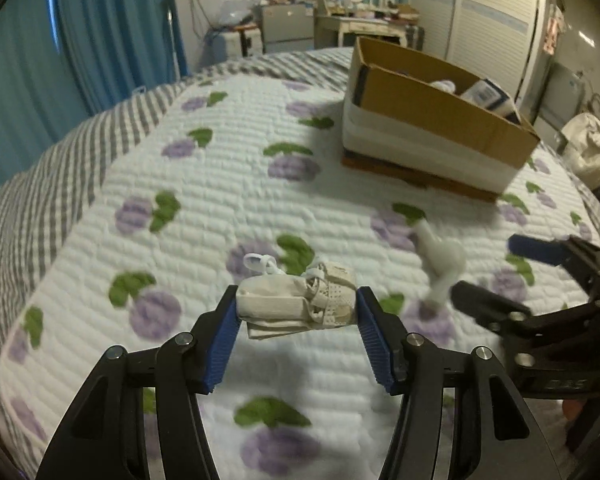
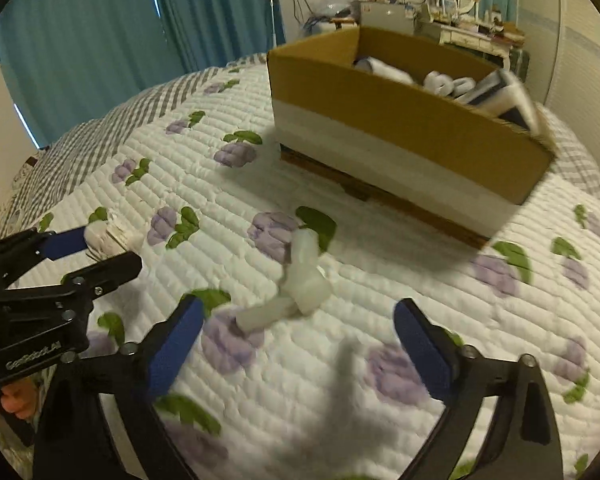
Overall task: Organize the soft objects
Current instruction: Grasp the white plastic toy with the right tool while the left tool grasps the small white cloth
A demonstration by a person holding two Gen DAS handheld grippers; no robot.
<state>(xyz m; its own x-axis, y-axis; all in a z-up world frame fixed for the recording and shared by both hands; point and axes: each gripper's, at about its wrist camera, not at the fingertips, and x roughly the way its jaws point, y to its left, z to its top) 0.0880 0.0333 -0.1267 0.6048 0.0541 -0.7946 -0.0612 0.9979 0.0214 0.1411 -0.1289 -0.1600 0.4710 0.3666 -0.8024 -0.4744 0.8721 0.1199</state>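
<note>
Bedroom surroundings fill my left wrist view: blue curtains (image 1: 100, 40) on the left, a cluttered dresser (image 1: 364, 24) at the far wall, and a quilted bedspread (image 1: 220, 184) printed with purple fruit and green leaves. My left gripper (image 1: 297, 312) is clamped on a folded off-white cloth bundle (image 1: 296, 304), blue pads pressing both ends, the bundle lifted clear of the quilt with its shadow below. Just to the right lies a white sock (image 1: 440, 264), blurred, resting on the bedspread. My right gripper (image 1: 496, 276) enters from the right edge, one blue-padded finger above and one dark finger below the sock's near end. A cardboard box (image 1: 432, 128) sits farther back on the bed, with white and dark items inside. From my right wrist view, the same bedspread (image 2: 380, 280) stretches ahead, curtains (image 2: 80, 40) behind. My right gripper (image 2: 298, 344) is spread wide, holding nothing, and the white sock (image 2: 300, 284) lies crumpled on the quilt just beyond its fingertips, between them. The cardboard box (image 2: 400, 128) stands past it. At the left edge my left gripper (image 2: 100, 248) grips the cloth bundle (image 2: 104, 236).
</note>
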